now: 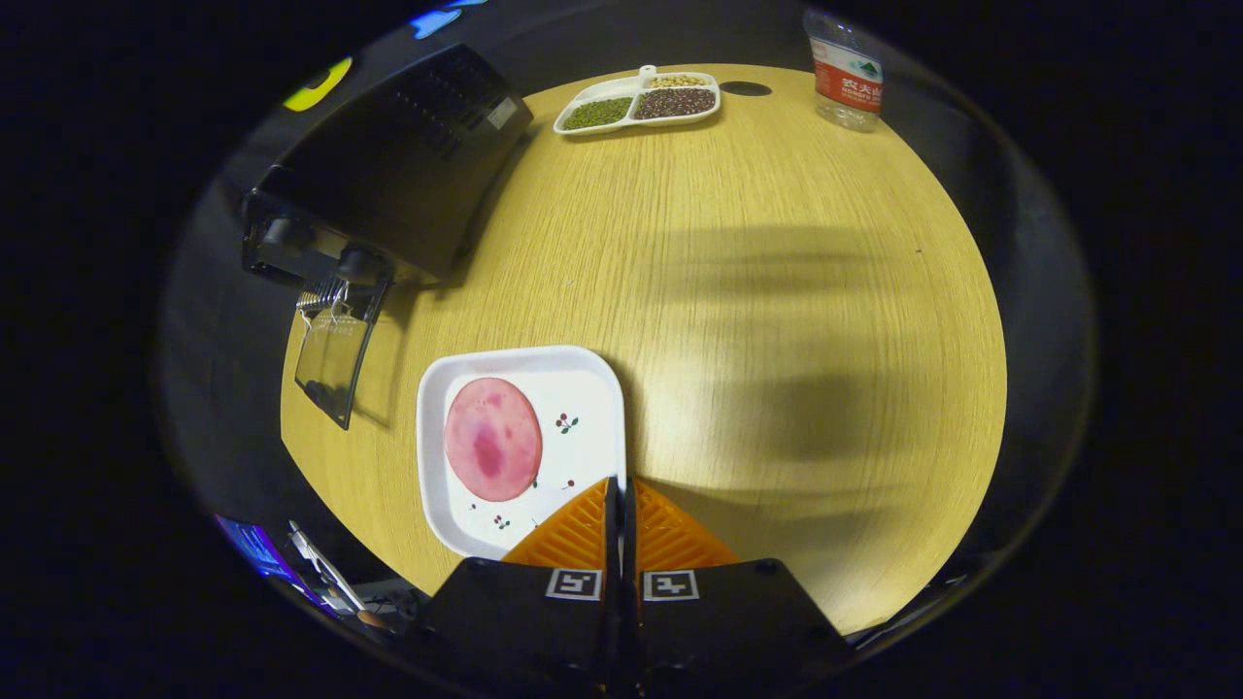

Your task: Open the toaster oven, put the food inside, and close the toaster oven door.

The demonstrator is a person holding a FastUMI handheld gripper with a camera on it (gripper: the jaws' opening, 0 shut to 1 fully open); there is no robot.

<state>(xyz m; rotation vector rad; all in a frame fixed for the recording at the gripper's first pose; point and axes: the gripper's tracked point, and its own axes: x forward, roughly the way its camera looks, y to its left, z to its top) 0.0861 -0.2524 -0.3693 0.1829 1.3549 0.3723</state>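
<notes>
Plate (602, 388) rim between closed fingers (583, 529)

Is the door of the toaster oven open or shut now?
Open: the glass door lies folded down on the table in front of the toaster oven, rack edge showing.

Plate (592, 388) w/ ham slice (492, 439) just ahead-left of closed gripper (620, 482); toaster oven (388, 175) beyond, door (333, 361) down; bean tray (636, 102), bottle (847, 73) at far table (777, 291) edge.

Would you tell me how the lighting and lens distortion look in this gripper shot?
Gripper view: strong fisheye bends the table edge into a curve; broad soft shadows band its wood beyond the shut gripper; the plate is bright, the toaster oven dim.
</notes>
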